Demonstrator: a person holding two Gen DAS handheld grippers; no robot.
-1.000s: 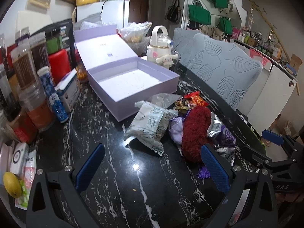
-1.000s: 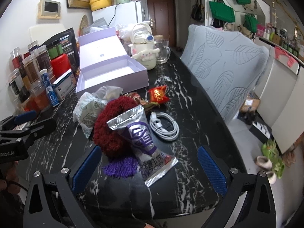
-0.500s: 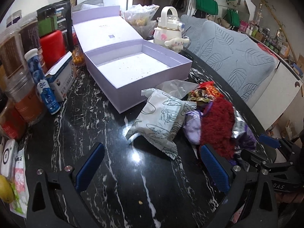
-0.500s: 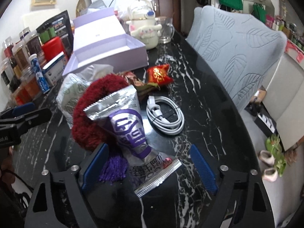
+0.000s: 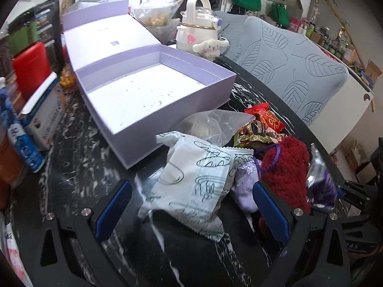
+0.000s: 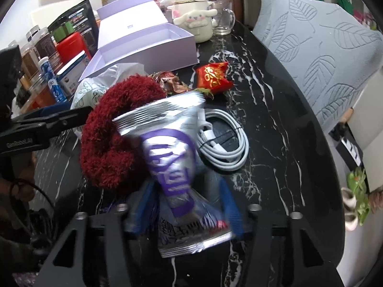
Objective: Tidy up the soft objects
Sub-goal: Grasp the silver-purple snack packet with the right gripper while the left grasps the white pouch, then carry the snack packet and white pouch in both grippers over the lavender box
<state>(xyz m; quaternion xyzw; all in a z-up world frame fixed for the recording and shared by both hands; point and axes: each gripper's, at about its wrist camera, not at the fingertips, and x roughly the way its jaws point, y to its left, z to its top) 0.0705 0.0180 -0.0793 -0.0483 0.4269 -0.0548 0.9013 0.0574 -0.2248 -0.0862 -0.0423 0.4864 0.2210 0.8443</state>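
Observation:
A pile of soft things lies on the black marble table: a white printed packet, a fuzzy red pouch, a lilac pouch, candy wrappers and a silver-purple foil bag. An open lilac box stands behind it. My left gripper is open, its blue pads on either side of the white packet. My right gripper has closed in on the foil bag; its pads touch the bag's sides.
Jars, a red can and small boxes line the left edge. A white kettle with a plush toy, a glass mug, a coiled white cable and a red packet lie around. A grey chair stands to the right.
Both grippers moved forward toward the pile. The left now straddles the white packet. The right gripper's fingers narrowed from wide open onto the foil bag.

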